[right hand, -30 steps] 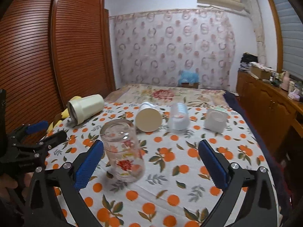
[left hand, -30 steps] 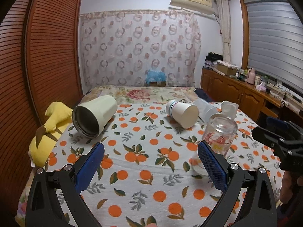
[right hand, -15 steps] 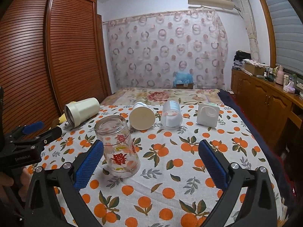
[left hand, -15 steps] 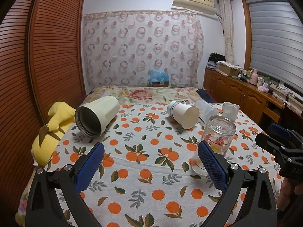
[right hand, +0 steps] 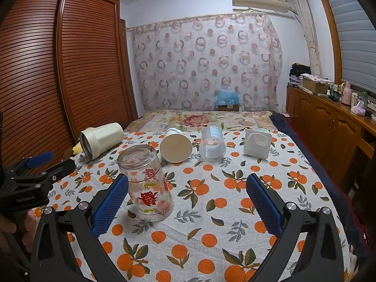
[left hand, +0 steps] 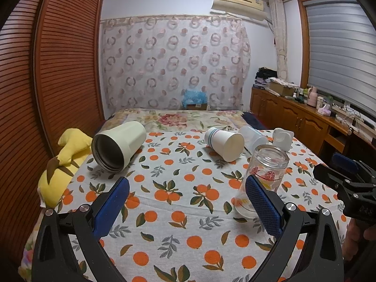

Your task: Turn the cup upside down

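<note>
Glass cup (right hand: 146, 183) stands on the orange-print tablecloth (right hand: 211, 202), wide end down and closed base up, red character printed upside down on its wall: judged already inverted, so the flip looks done for this one. Right gripper (right hand: 186, 202) spread wide, holding nothing, blue pads (right hand: 110, 202) either side of open cloth; the glass sits just beside the inner face of its left pad, contact not discernible. Left gripper (left hand: 188, 208) likewise spread wide and empty, hanging over bare cloth, the glass (left hand: 263, 178) partly hidden behind its right pad (left hand: 263, 205). Four other vessels lie on their sides toward the far end of the table: cream tumbler (right hand: 101, 139) mouth toward camera, paper cup (right hand: 175, 147), translucent cup (right hand: 212, 144), white square container (right hand: 257, 144). Judgement: step in hand is the pause after release, both tools clear of any load. If more cups are to be turned, the next move calls for reaching past the glass without clipping it, closing across the body of a lying cup, lifting, rotating mouth-down and setting it flat. The paper cup, nearest the glass, seems the easy candidate; its thin wall would want a light squeeze
</note>
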